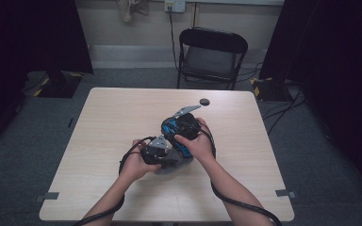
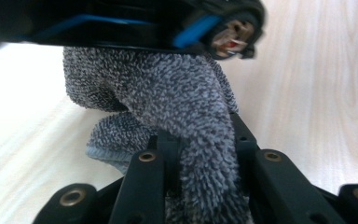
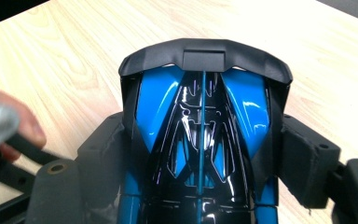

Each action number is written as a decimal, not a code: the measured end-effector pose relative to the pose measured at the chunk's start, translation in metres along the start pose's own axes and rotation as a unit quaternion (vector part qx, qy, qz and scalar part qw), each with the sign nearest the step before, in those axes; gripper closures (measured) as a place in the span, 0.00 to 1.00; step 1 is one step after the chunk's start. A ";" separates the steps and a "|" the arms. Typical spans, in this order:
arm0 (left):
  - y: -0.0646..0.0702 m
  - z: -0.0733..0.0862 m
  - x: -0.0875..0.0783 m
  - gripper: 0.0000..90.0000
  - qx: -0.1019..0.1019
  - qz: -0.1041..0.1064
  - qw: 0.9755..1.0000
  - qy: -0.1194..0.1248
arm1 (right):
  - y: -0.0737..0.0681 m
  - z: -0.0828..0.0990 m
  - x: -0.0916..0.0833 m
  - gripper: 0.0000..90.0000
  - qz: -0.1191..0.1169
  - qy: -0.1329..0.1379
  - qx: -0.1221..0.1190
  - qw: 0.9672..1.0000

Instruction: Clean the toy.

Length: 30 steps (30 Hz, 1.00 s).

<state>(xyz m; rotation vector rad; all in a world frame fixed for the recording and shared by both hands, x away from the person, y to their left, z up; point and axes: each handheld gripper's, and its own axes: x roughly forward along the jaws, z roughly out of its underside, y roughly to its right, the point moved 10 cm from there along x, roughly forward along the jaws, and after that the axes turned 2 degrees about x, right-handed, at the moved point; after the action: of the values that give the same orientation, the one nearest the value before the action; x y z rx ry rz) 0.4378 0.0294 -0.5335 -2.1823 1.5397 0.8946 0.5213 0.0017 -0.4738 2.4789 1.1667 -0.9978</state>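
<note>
In the high view both hands meet near the middle of the wooden table [image 1: 122, 117]. The right gripper [image 1: 185, 123] holds a blue and black toy car [image 1: 174, 134], and the left gripper [image 1: 156, 151] is just beside it, over a grey cloth [image 1: 169, 168] that lies on the table under the car. This view is too small and dark to show how the jaws stand. A small dark round thing [image 1: 204, 101] lies on the table behind the hands, and a black folding chair [image 1: 210, 56] stands beyond the far edge.

The left gripper view gives the detail of the cloth [image 2: 168, 102]: it is a fuzzy grey terry fabric, and the jaws of the left gripper [image 2: 200, 154] are clenched on a fold of it. The cloth touches the underside of the car [image 2: 121, 23], which crosses the top of this view, a little blurred.

The right gripper view shows the car [image 3: 200, 140] from above, glossy blue and black with a black spoiler at the far end. The jaws of the right gripper [image 3: 200, 158] stand wide and press on its two sides, so the car is grasped between them. A thumb of the other hand [image 3: 25, 123] shows at the left edge
</note>
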 end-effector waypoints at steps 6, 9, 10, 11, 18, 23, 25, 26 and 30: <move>0.011 0.000 0.005 0.81 0.010 0.012 1.000 -0.005 | 0.003 -0.001 0.000 0.29 0.003 0.004 0.005 1.000; 0.015 -0.001 0.007 0.81 0.015 0.018 1.000 -0.006 | 0.003 -0.002 -0.001 0.29 0.003 0.005 0.005 1.000; 0.015 -0.001 0.007 0.81 0.015 0.018 1.000 -0.006 | 0.003 -0.002 -0.001 0.29 0.003 0.005 0.005 1.000; 0.017 -0.001 0.008 0.81 0.018 0.019 1.000 -0.006 | 0.004 -0.003 -0.001 0.29 0.003 0.005 0.006 1.000; 0.024 -0.001 0.007 0.81 0.026 0.030 0.999 -0.007 | 0.007 -0.004 -0.003 0.29 0.006 0.010 0.014 1.000; 0.021 0.005 0.004 0.81 0.020 0.027 0.999 -0.015 | 0.011 -0.002 -0.006 0.29 0.006 0.010 0.017 1.000; 0.009 0.009 -0.001 0.81 0.014 0.012 1.000 -0.018 | 0.012 -0.002 -0.009 0.29 0.005 0.010 0.015 1.000; 0.003 0.010 -0.003 0.81 0.014 0.004 1.000 -0.020 | 0.012 -0.002 -0.010 0.29 0.005 0.011 0.013 1.000; -0.015 0.011 -0.012 0.81 -0.002 -0.019 1.000 -0.018 | 0.011 -0.002 -0.012 0.29 0.002 0.011 0.009 1.000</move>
<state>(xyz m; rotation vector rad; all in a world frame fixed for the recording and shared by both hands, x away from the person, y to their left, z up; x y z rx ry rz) 0.4454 0.0496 -0.5350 -2.1794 1.4769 0.9203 0.5245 -0.0120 -0.4653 2.5116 1.1630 -0.9876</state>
